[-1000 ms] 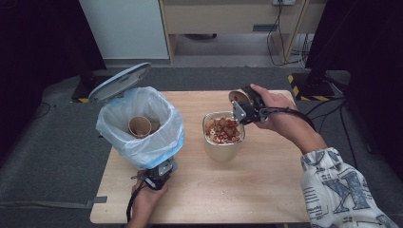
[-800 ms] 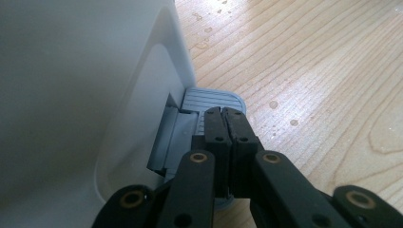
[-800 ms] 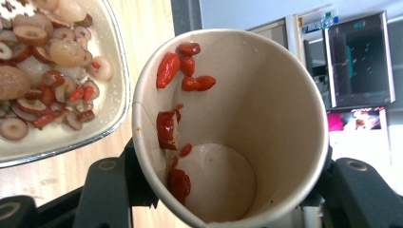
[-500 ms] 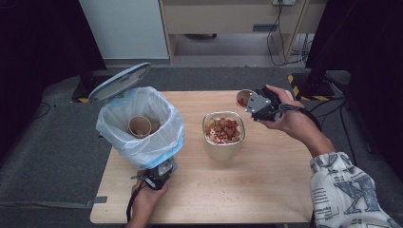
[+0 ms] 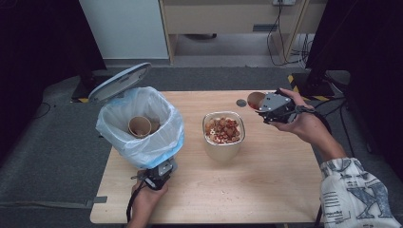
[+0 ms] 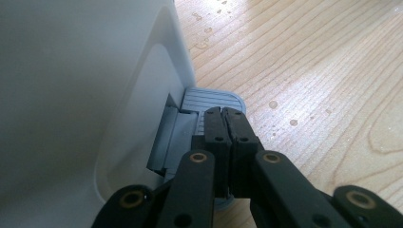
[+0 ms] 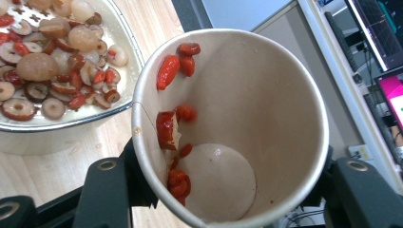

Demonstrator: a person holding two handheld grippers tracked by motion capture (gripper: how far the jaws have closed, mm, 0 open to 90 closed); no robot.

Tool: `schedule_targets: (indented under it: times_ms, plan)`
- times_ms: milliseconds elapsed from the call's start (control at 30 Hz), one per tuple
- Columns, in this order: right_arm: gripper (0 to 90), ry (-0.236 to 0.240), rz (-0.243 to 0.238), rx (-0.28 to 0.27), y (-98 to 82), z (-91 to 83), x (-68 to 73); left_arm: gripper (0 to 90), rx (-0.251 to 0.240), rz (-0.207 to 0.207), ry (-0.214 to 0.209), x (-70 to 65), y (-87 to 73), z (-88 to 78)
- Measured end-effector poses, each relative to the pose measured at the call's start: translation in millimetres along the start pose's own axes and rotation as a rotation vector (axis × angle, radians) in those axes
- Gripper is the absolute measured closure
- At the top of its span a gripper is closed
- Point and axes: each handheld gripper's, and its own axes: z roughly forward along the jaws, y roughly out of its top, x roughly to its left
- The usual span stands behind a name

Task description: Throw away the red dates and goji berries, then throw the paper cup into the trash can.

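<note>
Altogether two paper cups [image 7: 228, 128], one bowl [image 5: 224, 130].

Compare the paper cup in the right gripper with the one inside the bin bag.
The held paper cup is clamped in the right gripper above the table; the binned cup sits loose in the bag-lined bin. The held cup has red fruit pieces stuck inside; the binned cup looks empty. Both are brown paper cups.

The left claw [image 6: 223, 124] is sitting low at the near edge with its black jaws pressed flat together, the left hand [image 5: 145, 199] wrapping its body. The right claw [image 5: 268, 105] is being held out sideways by the right hand [image 5: 299, 121], jaws clamping, patterned sleeve [image 5: 356, 194] trailing behind
</note>
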Motion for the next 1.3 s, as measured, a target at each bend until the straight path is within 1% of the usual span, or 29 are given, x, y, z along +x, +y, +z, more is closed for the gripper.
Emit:
schedule_targets:
  times_ms: [300, 500, 600, 667, 700, 733, 833, 867, 900, 1000, 1100, 1133, 1167, 1300]
  plan:
    - [40.7, 0.022, 0.047, -0.006, -10.4, -2.1, 0.2, 87.8, 0.0, -0.001, -0.001, 0.1, -0.1, 0.0]
    - [40.6, 0.037, 0.082, -0.02, -17.2, -4.4, -0.7, 87.8, -0.003, -0.001, -0.003, 0.4, -0.3, 0.1]
    - [40.5, 0.044, 0.092, -0.023, -20.2, -5.8, -0.6, 87.8, -0.001, 0.0, -0.003, 0.2, -0.2, -0.1]
    - [40.4, 0.049, 0.119, -0.028, -28.2, -8.1, -2.1, 87.8, -0.002, -0.001, -0.004, 0.1, -0.2, -0.1]
    - [40.4, 0.046, 0.122, -0.026, -31.4, -8.7, -3.2, 87.8, -0.002, 0.0, -0.005, 0.2, -0.2, -0.1]
    - [40.3, 0.047, 0.136, -0.025, -34.6, -9.3, -3.7, 87.8, -0.002, 0.0, -0.005, 0.2, -0.2, -0.1]
    - [40.3, 0.059, 0.17, -0.029, -43.7, -10.3, -5.8, 87.8, -0.003, -0.002, -0.007, 0.5, -0.4, -0.1]
    - [40.3, 0.059, 0.17, -0.029, -43.7, -10.3, -5.8, 87.8, -0.003, -0.002, -0.007, 0.5, -0.4, -0.1]
    - [40.3, 0.075, 0.198, -0.027, -48.5, -10.7, -6.9, 87.8, -0.003, -0.001, -0.006, 0.4, -0.4, -0.1]
    - [40.4, 0.105, 0.228, -0.04, -54.4, -11.0, -8.5, 87.8, -0.006, -0.004, -0.01, 1.0, -0.7, 0.0]
    - [40.4, 0.151, 0.265, -0.057, -58.7, -11.1, -9.7, 87.9, -0.004, -0.002, -0.006, 0.4, -0.6, -0.2]
    - [40.4, 0.151, 0.265, -0.057, -58.7, -11.1, -9.7, 87.8, -0.004, -0.002, -0.006, 0.4, -0.6, -0.2]
    - [40.3, 0.186, 0.287, -0.061, -61.3, -10.6, -10.0, 87.8, -0.004, -0.001, -0.004, 0.0, -0.6, -0.1]
    - [40.0, 0.272, 0.336, -0.076, -67.1, -8.0, -8.9, 87.9, -0.004, -0.002, -0.005, 0.1, -0.6, -0.1]
